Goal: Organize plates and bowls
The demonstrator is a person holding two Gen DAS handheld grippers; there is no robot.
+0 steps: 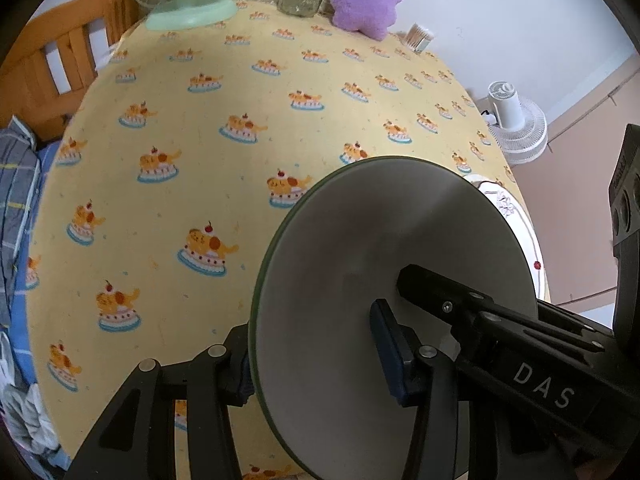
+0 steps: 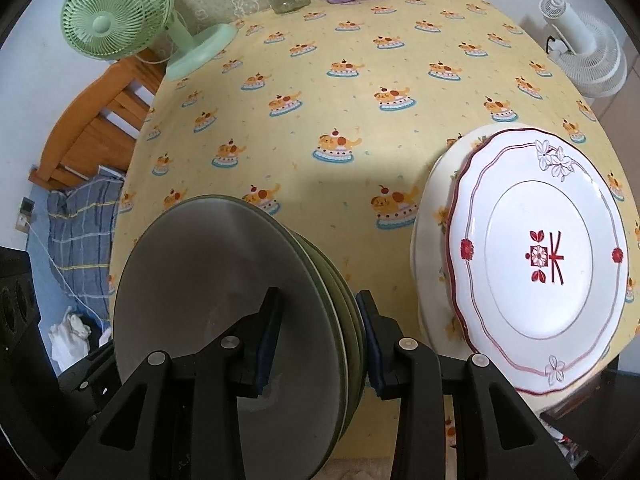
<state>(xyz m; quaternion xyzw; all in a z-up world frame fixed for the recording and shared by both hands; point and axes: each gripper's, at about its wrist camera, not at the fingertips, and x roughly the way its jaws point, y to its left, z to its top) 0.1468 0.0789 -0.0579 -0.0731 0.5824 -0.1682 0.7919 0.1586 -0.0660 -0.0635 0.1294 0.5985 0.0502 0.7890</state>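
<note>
**Yellow tablecloth, green plates gripped on edge**

Yellow cake-print tablecloth (image 2: 320, 92) fills both views. Right gripper (image 2: 318, 340) clamps a stack of green plates (image 2: 224, 280) standing on edge between its pads. Left gripper (image 1: 316, 352) pinches the same stack's rim. Just right of the right gripper, a white plate (image 2: 540, 256) lies on a cream plate (image 2: 434, 200). Beyond stands a green fan (image 2: 120, 16).

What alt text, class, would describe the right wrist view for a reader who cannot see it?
The right gripper clamps a stack of green bowls by the rim, above a yellow tablecloth. A white plate with red trim lies to the right.
</note>
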